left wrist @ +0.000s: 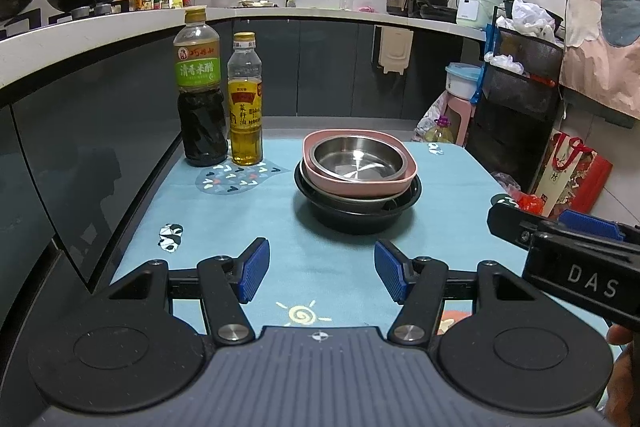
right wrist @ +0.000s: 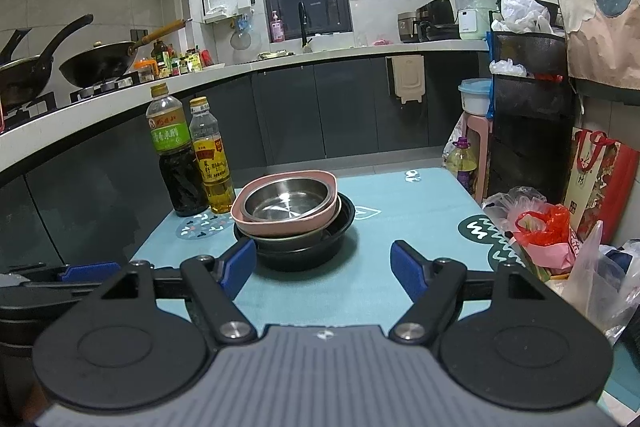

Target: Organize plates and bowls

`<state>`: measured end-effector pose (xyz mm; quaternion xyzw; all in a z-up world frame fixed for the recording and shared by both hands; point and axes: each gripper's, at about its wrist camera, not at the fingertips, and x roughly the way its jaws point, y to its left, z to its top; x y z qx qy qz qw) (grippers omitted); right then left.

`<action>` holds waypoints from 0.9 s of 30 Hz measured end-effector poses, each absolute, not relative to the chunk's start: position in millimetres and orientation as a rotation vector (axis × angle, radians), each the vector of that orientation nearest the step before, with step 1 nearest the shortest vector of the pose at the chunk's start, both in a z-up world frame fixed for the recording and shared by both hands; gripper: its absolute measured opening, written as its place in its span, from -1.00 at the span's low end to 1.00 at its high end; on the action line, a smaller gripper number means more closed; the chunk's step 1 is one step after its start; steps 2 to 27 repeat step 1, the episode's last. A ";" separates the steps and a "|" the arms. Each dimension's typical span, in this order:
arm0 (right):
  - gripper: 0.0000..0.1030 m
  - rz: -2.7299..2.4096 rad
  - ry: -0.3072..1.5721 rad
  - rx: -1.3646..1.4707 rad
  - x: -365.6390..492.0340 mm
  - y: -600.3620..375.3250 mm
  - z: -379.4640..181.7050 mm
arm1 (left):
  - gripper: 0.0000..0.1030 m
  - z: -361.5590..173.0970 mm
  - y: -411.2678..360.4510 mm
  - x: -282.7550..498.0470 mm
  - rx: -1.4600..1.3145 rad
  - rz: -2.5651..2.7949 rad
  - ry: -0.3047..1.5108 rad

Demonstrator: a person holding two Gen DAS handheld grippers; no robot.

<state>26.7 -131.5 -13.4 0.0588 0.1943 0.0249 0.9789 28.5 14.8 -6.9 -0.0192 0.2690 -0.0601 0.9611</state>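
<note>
Only the right wrist view takes in the plastic bags (right wrist: 540,227) heaped at the table's (right wrist: 400,227) right edge; the left view alone shows the sun motif (left wrist: 302,315) on the blue cloth. Mid-table, beside two bottles (left wrist: 220,99), stands the stack (left wrist: 358,183): a steel bowl (left wrist: 356,159) nested in a pink dish (left wrist: 320,171) atop dark bowls (left wrist: 356,219). The left tongs (left wrist: 318,269) and right tongs (right wrist: 324,267) both gape empty, short of it.

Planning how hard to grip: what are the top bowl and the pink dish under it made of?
Top bowl: likely stainless steel, since it's silvery with mirror-like glare. Pink dish: matte and opaque, probably plastic or melamine, though I can't rule out ceramic.
</note>
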 end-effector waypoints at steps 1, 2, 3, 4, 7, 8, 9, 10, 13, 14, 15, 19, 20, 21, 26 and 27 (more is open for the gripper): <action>0.08 0.052 0.395 0.118 27.7 -132.1 -13.5 | 0.08 -7.1 14.8 28.9 -0.041 -0.122 0.547; 0.08 0.052 0.395 0.118 27.7 -132.1 -13.5 | 0.08 -7.1 14.8 28.9 -0.041 -0.122 0.547; 0.08 0.052 0.395 0.118 27.7 -132.1 -13.5 | 0.08 -7.1 14.8 28.9 -0.041 -0.122 0.547; 0.08 0.052 0.395 0.118 27.7 -132.1 -13.5 | 0.08 -7.1 14.8 28.9 -0.041 -0.122 0.547; 0.08 0.052 0.395 0.118 27.7 -132.1 -13.5 | 0.08 -7.1 14.8 28.9 -0.041 -0.122 0.547; 0.08 0.052 0.395 0.118 27.7 -132.1 -13.5 | 0.08 -7.1 14.8 28.9 -0.041 -0.122 0.547; 0.08 0.052 0.395 0.118 27.7 -132.1 -13.5 | 0.08 -7.1 14.8 28.9 -0.041 -0.122 0.547; 0.08 0.052 0.395 0.118 27.7 -132.1 -13.5 | 0.08 -7.1 14.8 28.9 -0.041 -0.122 0.547; 0.08 0.052 0.395 0.118 27.7 -132.1 -13.5 | 0.08 -7.1 14.8 28.9 -0.041 -0.122 0.547; 0.08 0.052 0.395 0.118 27.7 -132.1 -13.5 | 0.08 -7.1 14.8 28.9 -0.041 -0.122 0.547; 0.08 0.052 0.395 0.118 27.7 -132.1 -13.5 | 0.08 -7.1 14.8 28.9 -0.041 -0.122 0.547; 0.08 0.052 0.395 0.118 27.7 -132.1 -13.5 | 0.08 -7.1 14.8 28.9 -0.041 -0.122 0.547; 0.08 0.052 0.395 0.118 27.7 -132.1 -13.5 | 0.08 -7.1 14.8 28.9 -0.041 -0.122 0.547; 0.08 0.052 0.395 0.118 27.7 -132.1 -13.5 | 0.08 -7.1 14.8 28.9 -0.041 -0.122 0.547; 0.08 0.052 0.395 0.118 27.7 -132.1 -13.5 | 0.08 -7.1 14.8 28.9 -0.041 -0.122 0.547; 0.08 0.052 0.395 0.118 27.7 -132.1 -13.5 | 0.08 -7.1 14.8 28.9 -0.041 -0.122 0.547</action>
